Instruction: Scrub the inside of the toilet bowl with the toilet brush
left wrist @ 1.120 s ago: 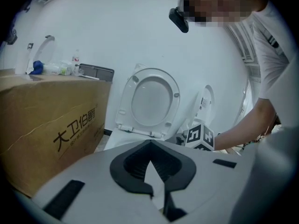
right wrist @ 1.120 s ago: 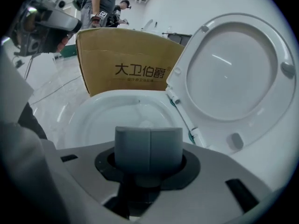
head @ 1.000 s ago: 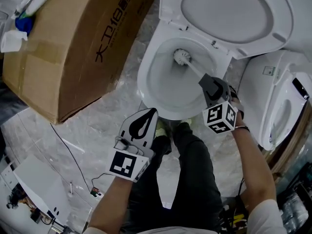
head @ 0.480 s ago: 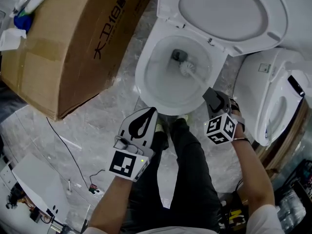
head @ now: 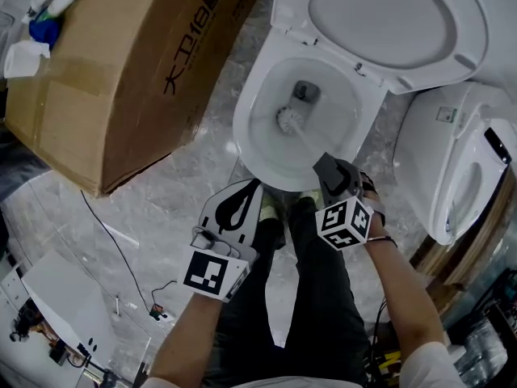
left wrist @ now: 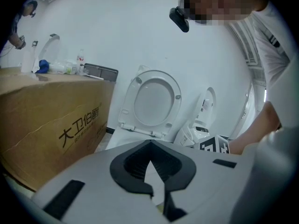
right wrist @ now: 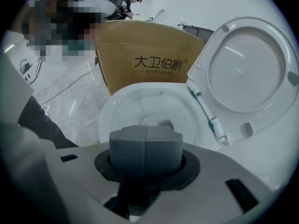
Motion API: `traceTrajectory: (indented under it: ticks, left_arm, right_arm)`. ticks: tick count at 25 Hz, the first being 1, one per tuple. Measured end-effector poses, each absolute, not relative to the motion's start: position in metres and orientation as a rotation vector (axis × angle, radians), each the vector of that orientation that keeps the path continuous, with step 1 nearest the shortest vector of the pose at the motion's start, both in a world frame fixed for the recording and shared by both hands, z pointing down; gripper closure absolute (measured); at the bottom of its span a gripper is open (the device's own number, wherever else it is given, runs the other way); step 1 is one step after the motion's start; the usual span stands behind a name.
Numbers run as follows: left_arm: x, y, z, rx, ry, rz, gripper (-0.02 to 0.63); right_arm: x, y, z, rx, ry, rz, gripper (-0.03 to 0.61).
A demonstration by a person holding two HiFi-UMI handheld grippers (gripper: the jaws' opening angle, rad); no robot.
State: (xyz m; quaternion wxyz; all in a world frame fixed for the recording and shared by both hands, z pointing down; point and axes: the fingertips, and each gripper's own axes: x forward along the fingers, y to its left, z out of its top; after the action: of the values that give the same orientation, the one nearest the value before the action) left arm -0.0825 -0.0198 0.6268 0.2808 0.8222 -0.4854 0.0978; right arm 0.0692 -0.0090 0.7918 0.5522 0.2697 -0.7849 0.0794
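The white toilet bowl stands open with its seat and lid raised. The toilet brush's white head rests low on the bowl's inner left side, below the drain hole. Its pale handle slants down to my right gripper, which is shut on the grey handle end. In the right gripper view the bowl lies just beyond the jaws. My left gripper hangs shut and empty above the floor, in front of the bowl's left side; its own view looks at the raised lid.
A big cardboard box lies close on the bowl's left. A second white toilet unit stands at the right. The person's dark-trousered legs stand before the bowl. Thin cables trail over the marble floor at the lower left.
The brush head swept from the bowl's rear, past the drain, forward and to the left. My right gripper moved left and nearer with it. The left gripper stayed put.
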Motion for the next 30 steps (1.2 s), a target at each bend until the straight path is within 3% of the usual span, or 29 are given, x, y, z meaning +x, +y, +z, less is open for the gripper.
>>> traceTrajectory:
  ticks: [20, 30]
  left_arm:
    - [-0.079, -0.045, 0.648, 2.212, -1.335, 0.271, 0.607]
    - [-0.065, -0.044, 0.610, 2.207, -1.297, 0.281, 0.607]
  right_arm:
    - [0.079, -0.073, 0.868, 0.798, -1.713, 0.226, 0.422]
    - [0.093, -0.068, 0.794, 0.920, -1.827, 0.454, 0.422]
